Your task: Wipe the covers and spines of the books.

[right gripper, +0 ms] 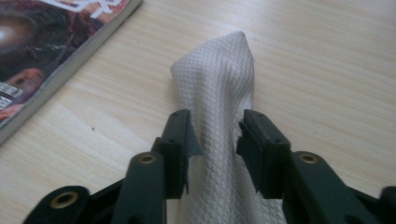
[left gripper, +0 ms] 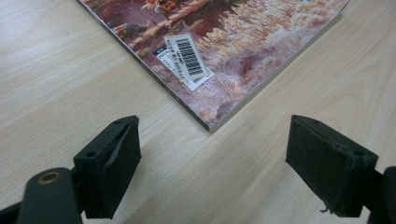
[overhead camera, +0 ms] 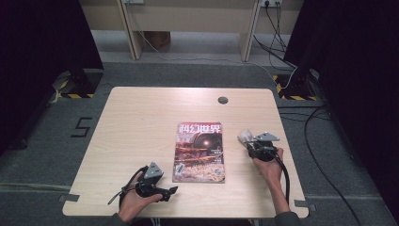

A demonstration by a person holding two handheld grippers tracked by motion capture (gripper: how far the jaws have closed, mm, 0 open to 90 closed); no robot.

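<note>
Right gripper view looks along the right gripper [right gripper: 218, 135], whose jaws stand partly closed with a folded white cloth [right gripper: 217, 98] bunched up between them; the pads sit against the fabric on both sides, pinching it into a ridge, though the left pad seems to touch more lightly than the right, so the hold looks loose rather than firm. The cloth rises in a soft peak beyond the jaw tips and trails back under the gripper, probably because it is gathered at one spot instead of being taken flat. It lies on the pale wooden desk [right gripper: 322, 56], just to the right of the magazine [right gripper: 44, 60], near but apart from its edge. In the high view the same right gripper [overhead camera: 251, 140] sits beside the magazine's [overhead camera: 199, 152] right side with the cloth [overhead camera: 244, 136] at its tip, a likely position for wiping or dragging the cloth across the cover. The left gripper [left gripper: 212, 163] has its jaws spread wide and holds nothing; it hovers low over the desk, aimed at the magazine's near corner [left gripper: 210, 122] close to the barcode label [left gripper: 187, 58], as if ready to pin or steady that corner. In the high view this left gripper [overhead camera: 165, 192] rests near the lower left of the magazine.
</note>
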